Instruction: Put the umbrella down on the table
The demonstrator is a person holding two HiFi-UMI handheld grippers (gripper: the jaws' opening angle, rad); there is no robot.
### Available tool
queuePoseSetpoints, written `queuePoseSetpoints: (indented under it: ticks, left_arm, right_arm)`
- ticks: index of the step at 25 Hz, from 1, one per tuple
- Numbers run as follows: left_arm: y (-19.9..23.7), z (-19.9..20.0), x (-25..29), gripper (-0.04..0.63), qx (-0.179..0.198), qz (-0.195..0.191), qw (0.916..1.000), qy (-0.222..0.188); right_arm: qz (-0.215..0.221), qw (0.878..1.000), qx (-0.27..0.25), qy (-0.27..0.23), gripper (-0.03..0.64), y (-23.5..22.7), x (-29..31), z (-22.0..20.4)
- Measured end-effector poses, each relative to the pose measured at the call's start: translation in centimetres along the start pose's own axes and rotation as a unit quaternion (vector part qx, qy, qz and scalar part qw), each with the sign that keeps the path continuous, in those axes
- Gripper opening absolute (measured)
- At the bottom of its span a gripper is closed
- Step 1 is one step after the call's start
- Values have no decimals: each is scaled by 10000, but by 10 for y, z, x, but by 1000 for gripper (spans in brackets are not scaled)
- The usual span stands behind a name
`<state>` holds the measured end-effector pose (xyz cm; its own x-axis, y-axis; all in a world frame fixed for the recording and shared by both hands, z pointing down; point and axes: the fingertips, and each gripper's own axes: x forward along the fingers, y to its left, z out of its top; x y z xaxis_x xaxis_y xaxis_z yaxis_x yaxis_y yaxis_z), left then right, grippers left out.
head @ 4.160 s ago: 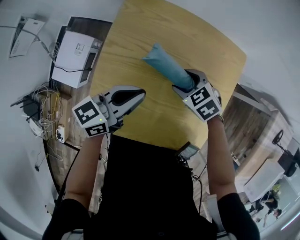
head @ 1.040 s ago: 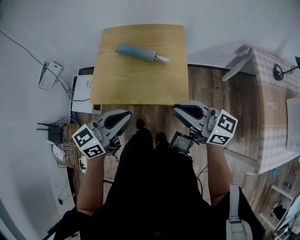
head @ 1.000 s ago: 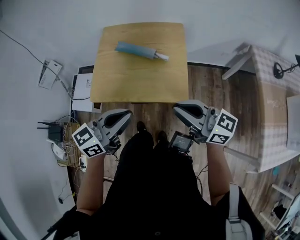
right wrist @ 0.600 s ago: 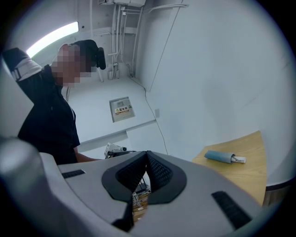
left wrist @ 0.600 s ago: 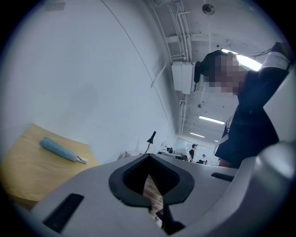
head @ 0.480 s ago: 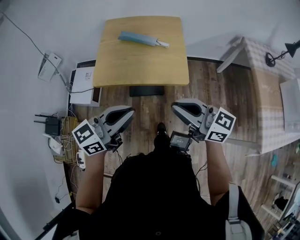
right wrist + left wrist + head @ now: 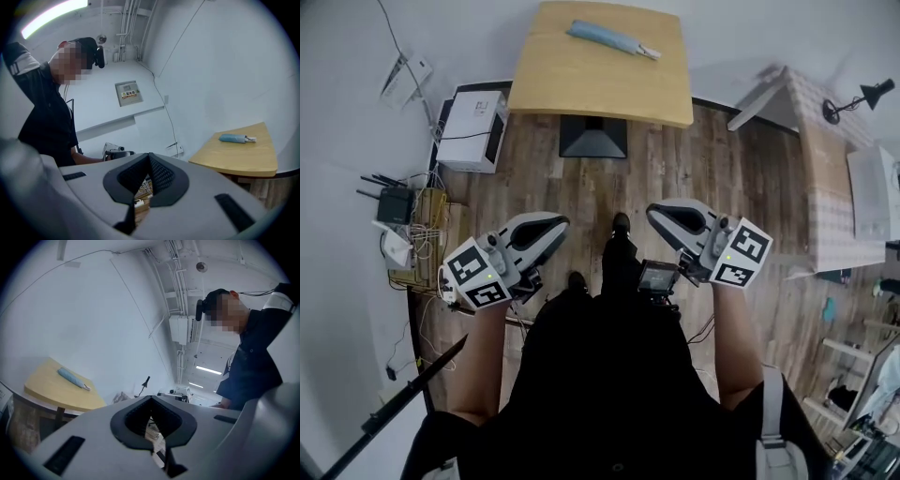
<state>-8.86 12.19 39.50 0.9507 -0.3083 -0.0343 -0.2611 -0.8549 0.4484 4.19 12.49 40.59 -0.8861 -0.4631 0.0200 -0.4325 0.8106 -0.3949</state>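
Seen from above, a person in dark clothes stands on a wooden floor (image 7: 581, 187), well back from a light wooden table (image 7: 581, 80) at 12 o'clock. A folded light-blue umbrella (image 7: 612, 39) lies flat on the tabletop, near the far edge. Its pale end points toward 4 o'clock; this may be the handle, though it is too small to be sure. The left gripper (image 7: 555, 227) is at 9 o'clock and the right gripper (image 7: 664, 217) at 3 o'clock. Both are held level over the floor, far from the table and touching nothing. In the left gripper view, the left gripper's (image 7: 151, 417) dark ribbed pads meet at their tips and grip nothing, and the umbrella (image 7: 72, 378) shows on the table (image 7: 56, 397) at 9 o'clock. In the right gripper view, the right gripper's (image 7: 147, 176) jaws are likewise pressed together and empty, with the umbrella (image 7: 236, 138) on the table (image 7: 234, 161) at 3 o'clock. Below the tabletop in the head view sits the black table base (image 7: 593, 139). A white box-shaped machine (image 7: 472, 117) sits on the floor at 11 o'clock, and a tangle of cables (image 7: 417, 244) lies at 9 o'clock along the white wall. The person's shoe (image 7: 621, 223) shows between the two grippers.
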Motion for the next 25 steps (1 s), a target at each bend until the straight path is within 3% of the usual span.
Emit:
queuePoseSetpoints:
  ticks: [12, 16, 19, 25]
  left_arm:
    - [-70, -18, 4, 12, 239, -105, 9995, 153]
    - [-89, -28, 21, 12, 90, -88, 9998, 164]
    - [-111, -45, 44, 12, 80, -161, 9991, 392]
    - [-151, -78, 76, 12, -136, -54, 9987, 478]
  right_arm:
    - [19, 9996, -226, 161, 18, 49, -39, -20]
    - [71, 9989, -404, 247, 18, 60, -60, -24]
    - [81, 9997, -236, 80, 18, 65, -90, -30]
    - [235, 9995, 187, -44, 18, 67, -141, -60]
